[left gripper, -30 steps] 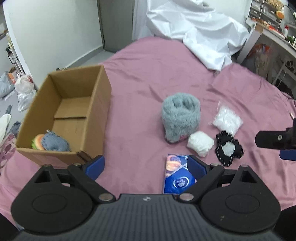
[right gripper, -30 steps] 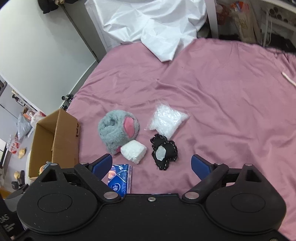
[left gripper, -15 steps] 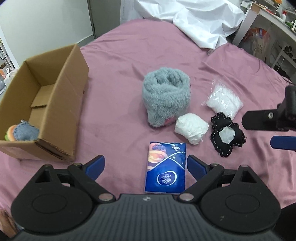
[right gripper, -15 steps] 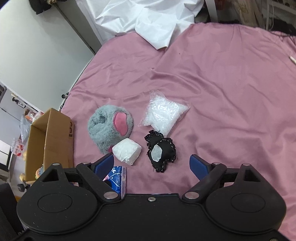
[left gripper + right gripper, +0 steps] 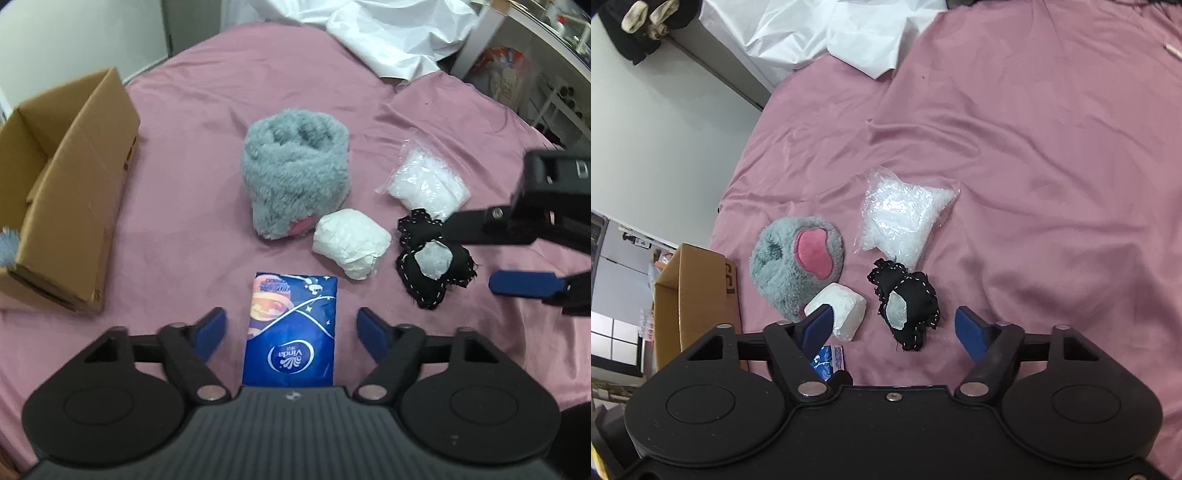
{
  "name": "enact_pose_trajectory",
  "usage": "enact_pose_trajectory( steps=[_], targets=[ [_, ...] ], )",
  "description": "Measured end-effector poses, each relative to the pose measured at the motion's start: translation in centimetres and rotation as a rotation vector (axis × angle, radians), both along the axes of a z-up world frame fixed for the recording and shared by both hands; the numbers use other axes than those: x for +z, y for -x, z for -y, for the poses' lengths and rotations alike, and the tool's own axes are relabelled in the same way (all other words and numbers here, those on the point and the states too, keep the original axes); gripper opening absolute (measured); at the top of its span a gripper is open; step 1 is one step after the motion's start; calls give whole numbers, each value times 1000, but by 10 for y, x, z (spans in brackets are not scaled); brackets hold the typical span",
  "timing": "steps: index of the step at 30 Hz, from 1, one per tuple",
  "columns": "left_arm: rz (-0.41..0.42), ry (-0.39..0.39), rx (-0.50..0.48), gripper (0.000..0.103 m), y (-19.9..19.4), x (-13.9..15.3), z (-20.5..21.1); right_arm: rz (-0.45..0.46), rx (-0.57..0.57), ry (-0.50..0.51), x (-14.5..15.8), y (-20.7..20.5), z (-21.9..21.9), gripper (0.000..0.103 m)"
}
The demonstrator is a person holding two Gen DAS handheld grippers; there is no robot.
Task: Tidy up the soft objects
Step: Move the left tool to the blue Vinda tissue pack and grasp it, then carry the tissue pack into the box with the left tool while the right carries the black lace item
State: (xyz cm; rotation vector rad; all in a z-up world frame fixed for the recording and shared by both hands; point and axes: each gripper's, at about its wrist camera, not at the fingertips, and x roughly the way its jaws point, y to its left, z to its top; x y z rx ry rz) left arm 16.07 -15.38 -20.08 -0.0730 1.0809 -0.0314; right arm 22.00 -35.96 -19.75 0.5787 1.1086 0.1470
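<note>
Blue tissue pack (image 5: 291,328): flat on the pink bedsheet (image 5: 207,155), between the fingers of the left gripper (image 5: 291,326), whose jaws are closing, pads not touching it. Black stitched pad (image 5: 908,306): between the right gripper's (image 5: 894,325) closing jaws, likewise untouched. White wrapped bundle (image 5: 351,243): just beyond the pack, against the grey plush toy (image 5: 295,181). Clear bag of white filling (image 5: 424,184): behind the black pad. Cardboard box (image 5: 74,192): left edge of the bed, open. White sheet (image 5: 391,33): crumpled at the far end.
</note>
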Motion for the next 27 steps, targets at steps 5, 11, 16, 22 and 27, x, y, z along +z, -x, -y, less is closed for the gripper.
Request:
enact_pose_trajectory(
  steps=[5, 11, 16, 22, 27],
  targets=[
    [-16, 33, 53, 50, -3, -4, -12, -18, -9, -5, -7, -4, -2, 68],
    [15, 53, 87, 50, -1, 5, -20, -44, -17, 3, -16, -9, -6, 62],
    [32, 62, 103, 50, 1, 13, -28, -69, -34, 8, -22, -14, -7, 62],
    [58, 64, 110, 50, 8, 22, -38, -94, -62, -12, -31, -19, -7, 27],
    [93, 81, 128, 50, 12, 35, -48, -73, -62, -13, -22, -12, -8, 20]
  ],
)
